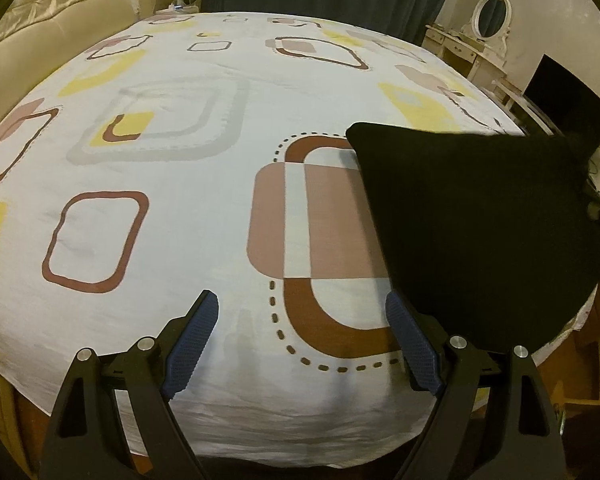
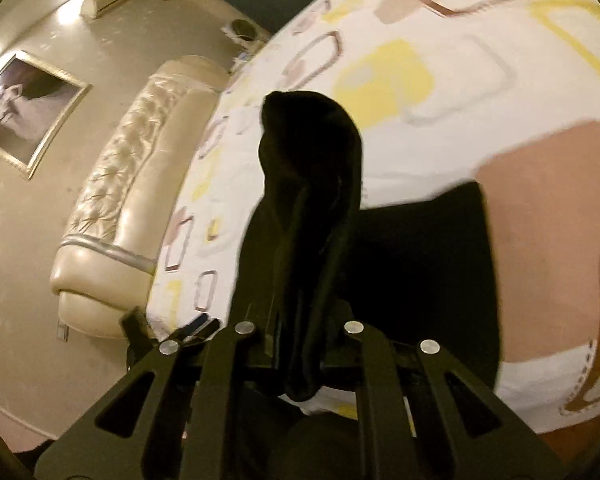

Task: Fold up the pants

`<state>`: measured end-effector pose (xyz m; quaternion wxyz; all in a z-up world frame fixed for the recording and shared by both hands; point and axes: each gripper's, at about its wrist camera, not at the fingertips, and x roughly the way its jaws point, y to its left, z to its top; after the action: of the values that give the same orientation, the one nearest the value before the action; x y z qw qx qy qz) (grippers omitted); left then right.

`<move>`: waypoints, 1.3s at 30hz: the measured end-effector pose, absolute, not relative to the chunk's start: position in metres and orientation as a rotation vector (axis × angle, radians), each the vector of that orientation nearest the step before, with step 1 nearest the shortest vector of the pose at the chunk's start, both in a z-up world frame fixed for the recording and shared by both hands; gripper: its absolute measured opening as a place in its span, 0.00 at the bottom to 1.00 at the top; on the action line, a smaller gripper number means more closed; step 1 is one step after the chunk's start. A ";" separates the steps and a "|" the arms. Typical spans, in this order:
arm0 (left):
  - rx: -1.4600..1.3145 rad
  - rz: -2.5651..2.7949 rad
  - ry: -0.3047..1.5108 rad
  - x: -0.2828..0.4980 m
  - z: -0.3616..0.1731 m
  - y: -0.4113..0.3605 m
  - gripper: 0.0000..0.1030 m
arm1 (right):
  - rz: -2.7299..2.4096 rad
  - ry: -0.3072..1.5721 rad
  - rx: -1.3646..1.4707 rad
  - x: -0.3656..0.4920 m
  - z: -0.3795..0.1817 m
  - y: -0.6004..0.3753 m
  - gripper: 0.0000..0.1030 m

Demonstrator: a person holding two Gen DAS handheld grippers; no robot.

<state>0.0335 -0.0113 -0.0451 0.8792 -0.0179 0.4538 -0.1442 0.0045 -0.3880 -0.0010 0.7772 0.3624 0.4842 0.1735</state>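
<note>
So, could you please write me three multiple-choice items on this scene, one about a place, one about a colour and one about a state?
1. Where do the black pants lie in the left wrist view?
A. right side of the bed sheet
B. far left by the headboard
C. on the floor

2. What colour are the left gripper pads?
A. red
B. blue
C. white

3. How is the right gripper?
A. wide open over bare sheet
B. shut on pants fabric
C. out of view

Answers: 1 A, the dark cloth covers the sheet's right part. 2 B, both pads show blue. 3 B, black cloth is bunched between its closed fingers.
</note>
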 end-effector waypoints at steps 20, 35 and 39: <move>-0.037 -0.334 0.959 0.031 -0.048 -0.017 0.82 | 0.228 0.987 1.060 -0.035 -0.094 -0.429 0.10; -0.135 -0.456 0.995 0.026 -0.048 -0.027 0.82 | 0.131 0.868 1.065 -0.074 -0.067 -0.469 0.69; -0.247 -0.554 1.054 0.030 -0.054 -0.032 0.82 | 0.156 0.880 1.057 -0.071 -0.070 -0.465 0.75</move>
<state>0.0302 -0.0324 -0.0539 0.8206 -0.1163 0.4952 -0.2604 -0.0712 -0.4649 -0.0700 0.7701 0.4871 0.4055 0.0718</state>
